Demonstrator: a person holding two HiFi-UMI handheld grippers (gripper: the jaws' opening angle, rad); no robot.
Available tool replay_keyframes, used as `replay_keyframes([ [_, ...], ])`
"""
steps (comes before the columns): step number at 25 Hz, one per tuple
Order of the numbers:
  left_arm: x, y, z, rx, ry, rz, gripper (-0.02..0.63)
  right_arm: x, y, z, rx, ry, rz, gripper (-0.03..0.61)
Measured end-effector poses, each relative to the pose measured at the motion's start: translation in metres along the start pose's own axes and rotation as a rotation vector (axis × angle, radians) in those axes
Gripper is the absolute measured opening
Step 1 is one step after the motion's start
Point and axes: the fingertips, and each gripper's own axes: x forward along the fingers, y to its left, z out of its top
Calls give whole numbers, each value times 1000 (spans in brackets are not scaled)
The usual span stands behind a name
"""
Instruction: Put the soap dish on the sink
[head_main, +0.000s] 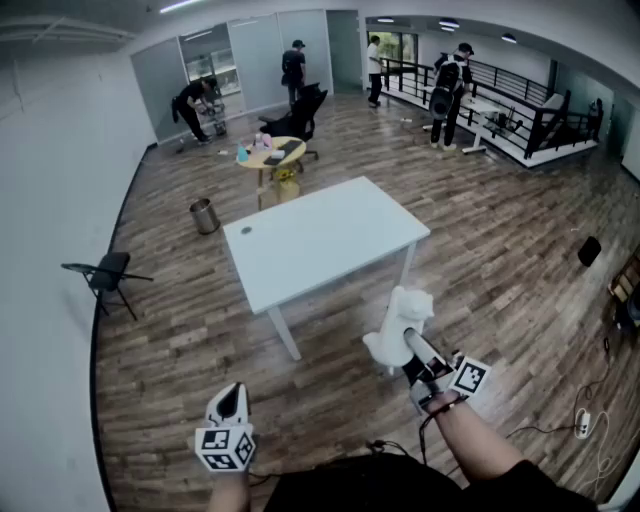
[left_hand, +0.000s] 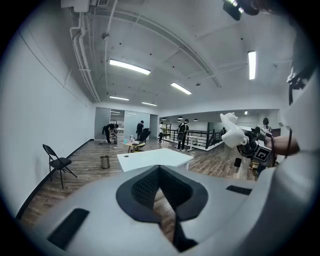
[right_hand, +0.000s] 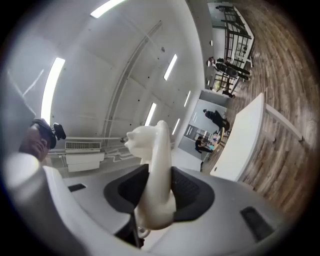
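Observation:
The soap dish (head_main: 400, 325) is a white, glossy moulded piece, held up in the air at the lower right of the head view. My right gripper (head_main: 412, 350) is shut on it, tilted upward. In the right gripper view the soap dish (right_hand: 155, 170) stands up between the dark pads (right_hand: 187, 187) of the right gripper (right_hand: 159, 192). My left gripper (head_main: 232, 398) hangs low at the lower left, shut, with nothing in it. From the left gripper (left_hand: 161, 190) the soap dish (left_hand: 232, 131) shows at the right. No sink is in view.
A white rectangular table (head_main: 320, 240) stands ahead on the wood floor. A metal bin (head_main: 204, 215) and a black folding chair (head_main: 108, 275) are to its left, with a round table (head_main: 272, 153) behind. Several people stand at the far end, by black railings (head_main: 520, 100).

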Motion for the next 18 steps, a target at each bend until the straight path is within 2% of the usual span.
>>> replay_keyframes([
  [4, 24, -3, 28, 29, -55, -15, -11, 26, 3, 17, 0, -31, 61, 147],
  [6, 24, -8, 30, 46, -65, -24, -11, 27, 5, 15, 5, -33, 74, 147],
  [12, 2, -20, -11, 5, 5, -8, -11, 5, 3, 1, 22, 9, 54, 147],
  [18, -8, -32, -32, -6, 49, -4, -11, -17, 13, 8, 55, -1, 104, 146],
])
